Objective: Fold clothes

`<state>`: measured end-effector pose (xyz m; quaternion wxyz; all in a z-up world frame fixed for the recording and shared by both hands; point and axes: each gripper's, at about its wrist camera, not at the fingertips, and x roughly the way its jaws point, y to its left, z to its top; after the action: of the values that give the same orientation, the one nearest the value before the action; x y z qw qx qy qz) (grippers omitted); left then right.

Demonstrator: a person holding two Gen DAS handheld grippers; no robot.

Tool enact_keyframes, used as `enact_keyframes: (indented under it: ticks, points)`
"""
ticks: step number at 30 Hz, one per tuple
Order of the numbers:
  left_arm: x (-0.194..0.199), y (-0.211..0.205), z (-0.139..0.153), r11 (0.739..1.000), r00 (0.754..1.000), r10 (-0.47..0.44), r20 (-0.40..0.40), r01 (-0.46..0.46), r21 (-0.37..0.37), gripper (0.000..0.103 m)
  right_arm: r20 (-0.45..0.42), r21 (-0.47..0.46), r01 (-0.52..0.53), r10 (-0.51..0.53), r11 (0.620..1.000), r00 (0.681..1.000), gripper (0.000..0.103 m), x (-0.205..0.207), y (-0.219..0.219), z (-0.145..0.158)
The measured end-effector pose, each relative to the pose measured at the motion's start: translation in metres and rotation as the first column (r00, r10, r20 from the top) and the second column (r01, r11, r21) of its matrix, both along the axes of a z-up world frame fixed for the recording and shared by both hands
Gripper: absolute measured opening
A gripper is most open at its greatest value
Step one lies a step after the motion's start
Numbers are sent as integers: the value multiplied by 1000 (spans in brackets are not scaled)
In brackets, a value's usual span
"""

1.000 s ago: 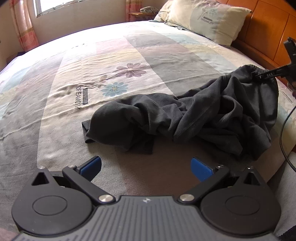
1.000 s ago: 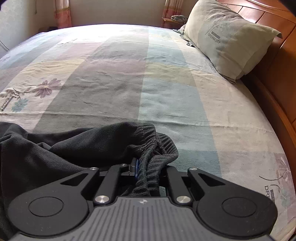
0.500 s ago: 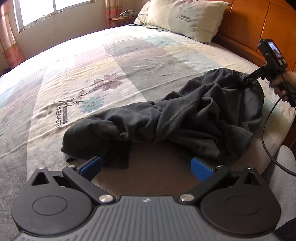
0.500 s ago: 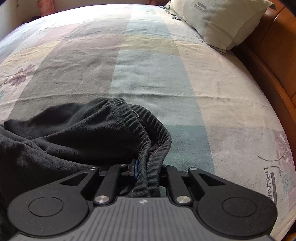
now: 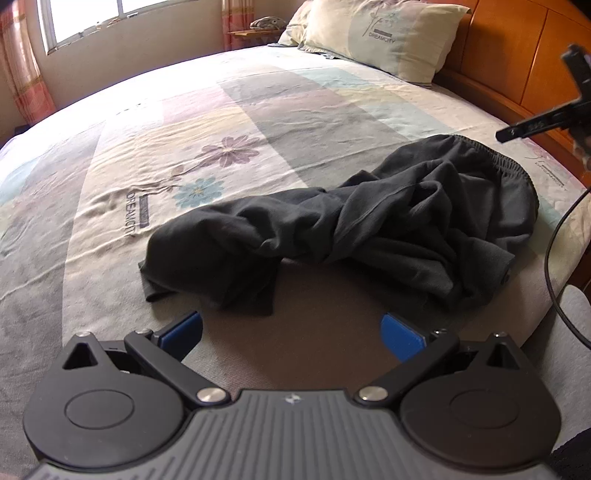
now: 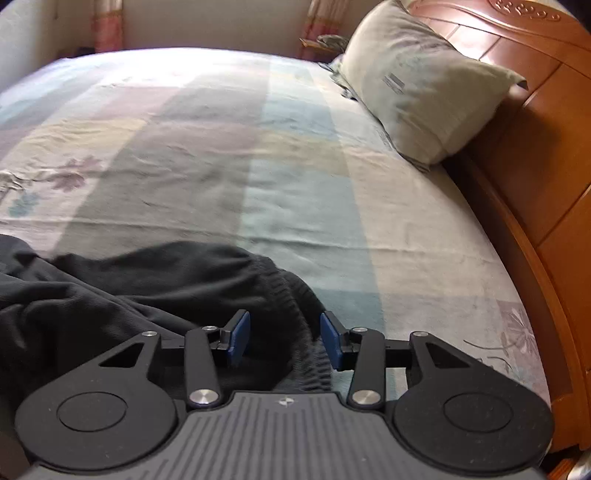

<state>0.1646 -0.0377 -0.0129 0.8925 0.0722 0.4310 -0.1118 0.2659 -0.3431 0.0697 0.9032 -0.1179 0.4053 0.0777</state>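
Right gripper (image 6: 284, 341): blue fingers (image 6: 238, 338) apart, straddling the ribbed waistband (image 6: 295, 328) of the dark trousers (image 5: 369, 229) with a gap on each side; nothing clamped. Left gripper (image 5: 291, 334): fingers (image 5: 183, 330) spread wide, above bare bedsheet just short of the nearest fold of cloth, holding nothing. The trousers lie in a twisted, bunched heap on the near part of the bed (image 5: 166, 122), waistband end toward the headboard (image 5: 517, 48) side, leg end (image 5: 159, 266) toward the left gripper. Judged step: get a hold at each end and spread the garment flat before any fold. To do this well, close the right fingers on the waistband hem itself, both layers if possible, not on loose cloth below it; take the leg end at the cuffs with the left, then draw the two apart along the bed to undo the twist. A pinch mid-heap would likely just drag the knot along. Room: the waistband sits near the bed's right edge, with the wooden frame (image 6: 535, 258) beyond, and the heap lies close to the near edge; little margin there. The wide open sheet toward the window (image 5: 85, 22) and the pillow (image 5: 384, 37) is free, so laying out should go that way. A cable (image 5: 550, 258) hangs at the right of the left wrist view; keep it off the cloth.
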Motion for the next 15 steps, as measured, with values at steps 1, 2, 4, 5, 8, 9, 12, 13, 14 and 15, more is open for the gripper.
enact_keyframes:
  ticks: [1, 2, 4, 5, 8, 9, 12, 13, 14, 15]
  points:
    - [-1, 3, -1, 1000, 1000, 9, -2, -9, 0, 102, 10, 25, -41, 41, 999, 999, 55, -7, 10, 5]
    - [-3, 7, -1, 1000, 1000, 18, -3, -18, 1, 102, 18, 49, -89, 88, 995, 996, 57, -13, 21, 9]
    - [-5, 14, -2, 999, 999, 37, -6, -37, 1, 102, 32, 89, -181, 179, 979, 983, 61, -25, 47, 12]
    - [-7, 17, -3, 999, 999, 46, -8, -46, 2, 102, 36, 101, -225, 222, 969, 974, 65, -30, 61, 11]
    - [-13, 27, -3, 998, 998, 69, -10, -69, -2, 102, 46, 103, -357, 354, 928, 934, 69, -43, 107, 6]
    - [-14, 31, -3, 997, 997, 77, -11, -77, -3, 102, 47, 96, -397, 394, 913, 918, 70, -46, 123, 4]
    - [-19, 40, -3, 995, 995, 103, -13, -104, -2, 102, 37, 97, -494, 493, 864, 869, 71, -54, 171, -3]
    - [-20, 43, -3, 993, 993, 114, -12, -114, 0, 102, 34, 107, -517, 517, 849, 855, 71, -55, 184, -5]
    - [-21, 47, -3, 992, 992, 123, -11, -123, 1, 102, 33, 116, -538, 538, 835, 842, 72, -56, 196, -7]
    - [-22, 50, -3, 992, 991, 130, -12, -130, 3, 102, 34, 124, -555, 556, 822, 831, 72, -57, 207, -8]
